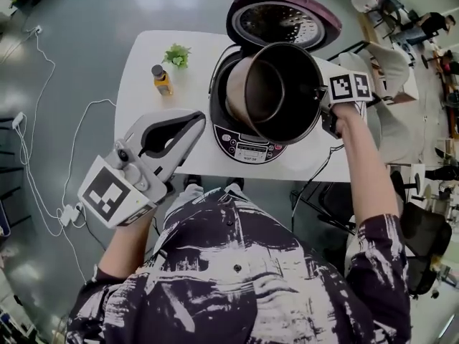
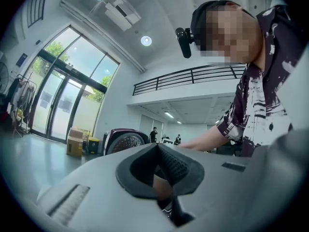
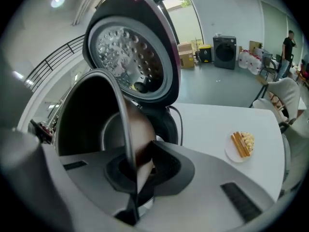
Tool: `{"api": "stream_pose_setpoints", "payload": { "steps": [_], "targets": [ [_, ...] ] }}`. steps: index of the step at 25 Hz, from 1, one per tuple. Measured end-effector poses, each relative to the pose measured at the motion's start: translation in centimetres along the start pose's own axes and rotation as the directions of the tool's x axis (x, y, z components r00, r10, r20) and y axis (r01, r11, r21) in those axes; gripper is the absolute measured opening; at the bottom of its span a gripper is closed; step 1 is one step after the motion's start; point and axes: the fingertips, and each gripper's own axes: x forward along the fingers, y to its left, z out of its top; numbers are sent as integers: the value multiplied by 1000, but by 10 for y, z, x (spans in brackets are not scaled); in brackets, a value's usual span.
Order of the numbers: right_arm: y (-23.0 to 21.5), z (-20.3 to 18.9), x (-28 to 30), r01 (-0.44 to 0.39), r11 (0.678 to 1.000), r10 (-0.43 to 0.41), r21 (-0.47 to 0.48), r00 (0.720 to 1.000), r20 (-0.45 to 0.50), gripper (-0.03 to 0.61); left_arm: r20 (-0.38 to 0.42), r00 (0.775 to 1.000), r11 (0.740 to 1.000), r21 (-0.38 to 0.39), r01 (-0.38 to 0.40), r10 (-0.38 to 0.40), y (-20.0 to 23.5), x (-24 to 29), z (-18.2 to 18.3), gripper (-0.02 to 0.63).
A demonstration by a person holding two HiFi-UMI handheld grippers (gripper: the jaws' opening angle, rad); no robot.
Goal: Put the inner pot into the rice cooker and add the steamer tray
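The right gripper pinches the rim of the dark round metal inner pot, which is tilted over the open maroon-lidded rice cooker at the near edge of the white table, while the left gripper, closed and empty, hangs near-left.

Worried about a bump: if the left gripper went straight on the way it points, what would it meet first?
Probably the rice cooker, at its front left side, though the height is hard to judge.
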Motion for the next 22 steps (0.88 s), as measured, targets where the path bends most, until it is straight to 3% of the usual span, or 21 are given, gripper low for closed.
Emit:
{"api": "stream_pose_setpoints", "payload": {
  "steps": [13,22],
  "targets": [
    [-13,-10,47,110,994,-107,23,989,-97,8,0,999,999,-17,-36,36,29,-28,0,5],
    [-25,-12,62,234,971,-238,-42,956,-171,9,6,999,998,-36,-50,50,41,-39,-5,5]
  ]
}}
